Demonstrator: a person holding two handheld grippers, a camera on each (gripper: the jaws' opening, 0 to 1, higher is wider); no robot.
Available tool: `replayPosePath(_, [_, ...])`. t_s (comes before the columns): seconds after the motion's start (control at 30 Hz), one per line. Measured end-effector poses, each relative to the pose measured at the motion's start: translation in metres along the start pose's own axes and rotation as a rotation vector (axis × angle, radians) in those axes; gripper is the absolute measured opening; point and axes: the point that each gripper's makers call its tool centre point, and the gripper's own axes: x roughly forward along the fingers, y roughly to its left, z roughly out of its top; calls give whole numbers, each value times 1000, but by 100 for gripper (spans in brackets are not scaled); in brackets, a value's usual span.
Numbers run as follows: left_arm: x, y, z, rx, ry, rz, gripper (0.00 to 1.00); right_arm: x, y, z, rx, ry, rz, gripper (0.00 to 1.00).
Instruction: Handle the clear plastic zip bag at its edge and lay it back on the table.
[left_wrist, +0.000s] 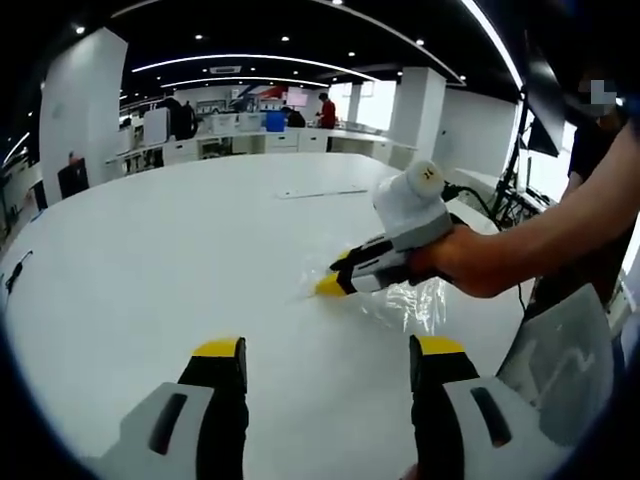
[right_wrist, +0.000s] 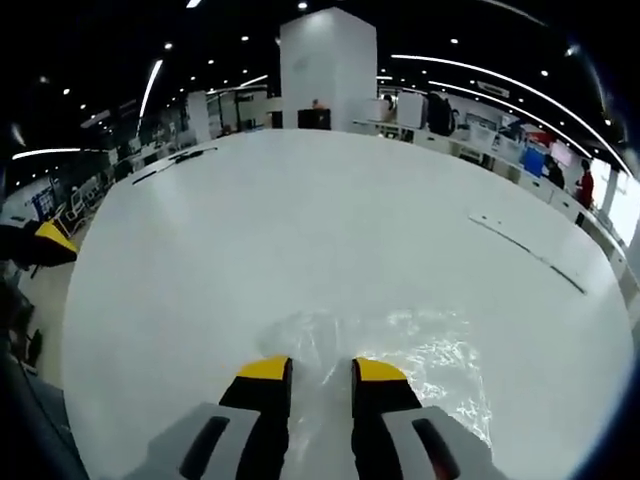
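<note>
Right gripper (right_wrist: 322, 375) over zip bag (right_wrist: 420, 345)

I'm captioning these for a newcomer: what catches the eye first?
The right gripper, held in a hand, sits low over the crinkled clear bag on the big white table. The left gripper waits open, nearer the table's edge.
</note>
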Motion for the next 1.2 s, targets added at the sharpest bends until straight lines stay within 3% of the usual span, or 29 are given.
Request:
replayPosePath(0.33, [1,1,-5,17,28,0,65,-4,-1,1,-57,10,15,0])
replayPosePath(0.83, [4,8,1,15,22,11,63,-29,3,2,-244,18,60,0])
replayPosePath(1.2, [19,28,22,-22,-14,24,61,-55,8,3,-324,-16,68,0])
